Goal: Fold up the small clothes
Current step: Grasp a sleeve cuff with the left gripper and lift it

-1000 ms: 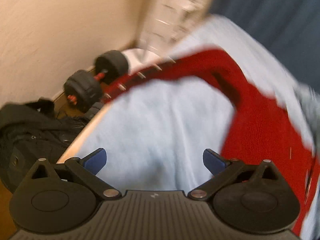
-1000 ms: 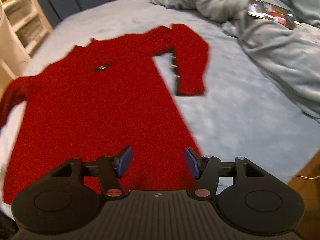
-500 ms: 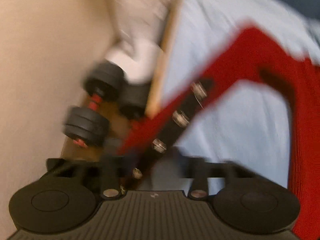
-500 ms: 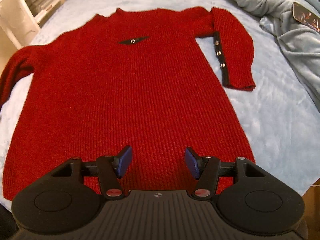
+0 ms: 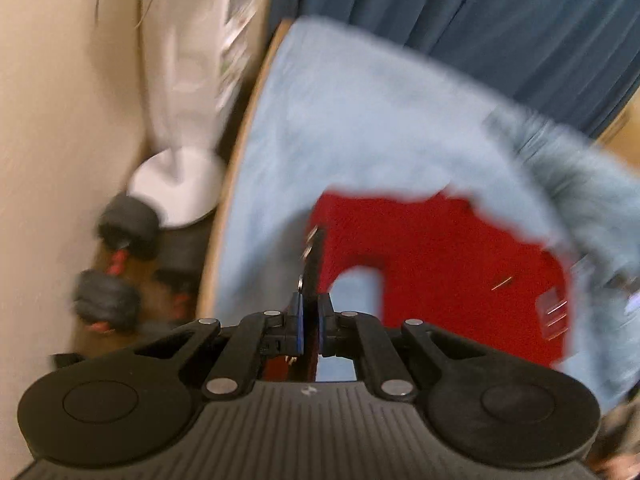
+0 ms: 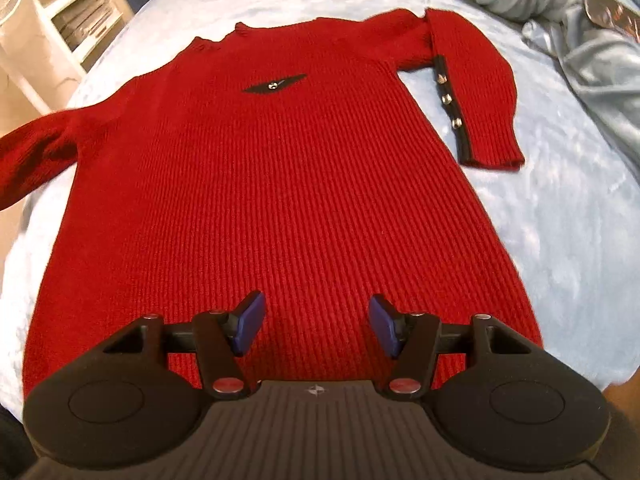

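The left gripper [image 5: 308, 322] has just clamped the red sweater's [image 6: 280, 184] black-trimmed cuff [image 5: 311, 264], mid-frame, so sleeve-folding begins; the right gripper [image 6: 315, 326] hovers open over the hem, lower centre

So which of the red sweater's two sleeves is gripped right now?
The garment's left-side sleeve, seen from the right wrist view: the left gripper is shut on its black buttoned cuff. The other sleeve lies flat on the bed, untouched.
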Demonstrator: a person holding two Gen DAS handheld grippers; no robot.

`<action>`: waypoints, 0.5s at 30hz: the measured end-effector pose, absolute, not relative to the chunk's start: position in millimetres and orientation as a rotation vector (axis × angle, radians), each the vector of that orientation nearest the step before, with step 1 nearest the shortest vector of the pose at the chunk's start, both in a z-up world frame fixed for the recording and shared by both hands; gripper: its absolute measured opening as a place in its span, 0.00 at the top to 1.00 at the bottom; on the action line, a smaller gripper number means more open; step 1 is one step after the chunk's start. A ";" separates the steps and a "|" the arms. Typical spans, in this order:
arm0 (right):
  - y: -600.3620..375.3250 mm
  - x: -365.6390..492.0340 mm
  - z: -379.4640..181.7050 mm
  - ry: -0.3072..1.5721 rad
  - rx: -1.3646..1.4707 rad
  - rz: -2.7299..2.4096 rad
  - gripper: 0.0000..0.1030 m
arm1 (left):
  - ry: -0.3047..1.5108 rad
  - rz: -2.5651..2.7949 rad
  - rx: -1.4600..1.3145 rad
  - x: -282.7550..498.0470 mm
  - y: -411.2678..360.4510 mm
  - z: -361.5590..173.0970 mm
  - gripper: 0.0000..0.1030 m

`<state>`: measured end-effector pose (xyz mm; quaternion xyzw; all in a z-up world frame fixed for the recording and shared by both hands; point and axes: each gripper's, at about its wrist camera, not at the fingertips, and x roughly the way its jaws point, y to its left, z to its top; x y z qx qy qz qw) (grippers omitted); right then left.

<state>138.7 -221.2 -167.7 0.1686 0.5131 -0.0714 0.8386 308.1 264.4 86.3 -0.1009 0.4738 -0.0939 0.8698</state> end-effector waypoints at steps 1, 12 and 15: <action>-222.9 136.2 -168.8 1.084 0.370 -0.150 0.42 | 0.976 -0.218 -0.265 308.5 259.2 102.0 0.94; -260.1 115.4 -194.7 1.070 0.481 -0.186 0.42 | 0.943 -0.489 -0.336 401.1 17.2 127.9 1.00; -269.3 113.4 -204.2 1.085 0.479 -0.177 0.42 | 0.977 -0.538 -0.311 436.7 -79.7 81.7 1.00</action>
